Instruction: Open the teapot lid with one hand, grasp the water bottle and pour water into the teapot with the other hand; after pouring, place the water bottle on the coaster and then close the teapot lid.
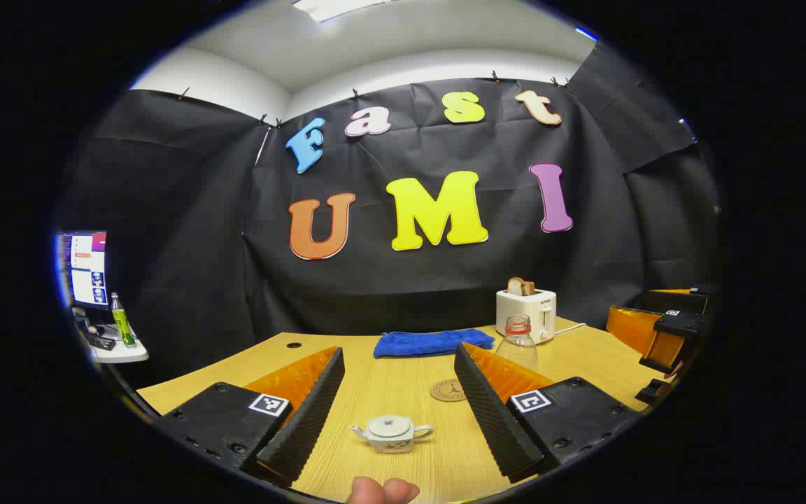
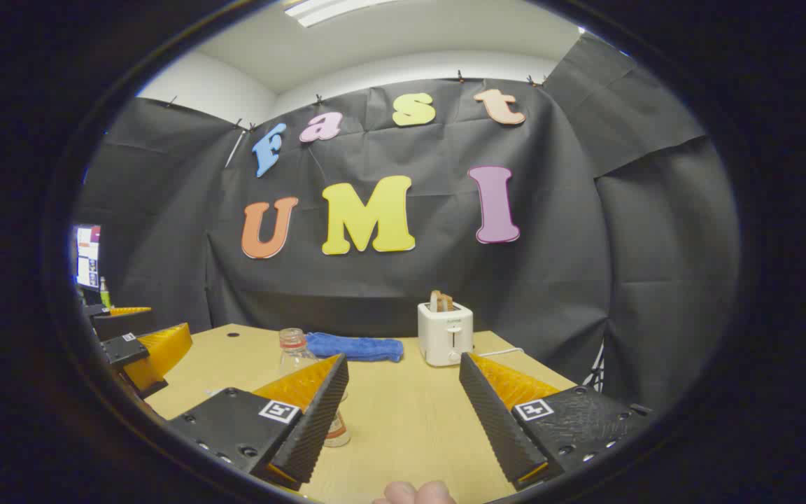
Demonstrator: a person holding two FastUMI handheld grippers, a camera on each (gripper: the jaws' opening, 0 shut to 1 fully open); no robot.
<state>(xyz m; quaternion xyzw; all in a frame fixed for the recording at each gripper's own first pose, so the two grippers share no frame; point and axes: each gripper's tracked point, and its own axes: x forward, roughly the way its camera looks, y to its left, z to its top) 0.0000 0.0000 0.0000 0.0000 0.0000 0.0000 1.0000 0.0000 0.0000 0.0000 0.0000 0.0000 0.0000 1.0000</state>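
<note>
A small white teapot (image 1: 392,433) with its lid on stands on the wooden table (image 1: 403,378), between the spread fingers of my left gripper (image 1: 396,413), which is open and holds nothing. A round brown coaster (image 1: 448,390) lies just beyond it. A clear water bottle (image 1: 518,343) without a cap stands behind my left gripper's right finger. In the right gripper view the water bottle (image 2: 294,353) rises partly behind the left finger of my right gripper (image 2: 403,413), which is open and holds nothing. The other gripper (image 2: 140,346) shows at the far left there.
A white toaster (image 1: 527,313) with bread in it stands at the back of the table, and a blue cloth (image 1: 433,342) lies left of it. A side shelf (image 1: 119,352) at far left carries a monitor and a green bottle. Fingertips (image 1: 382,490) show at the bottom edge.
</note>
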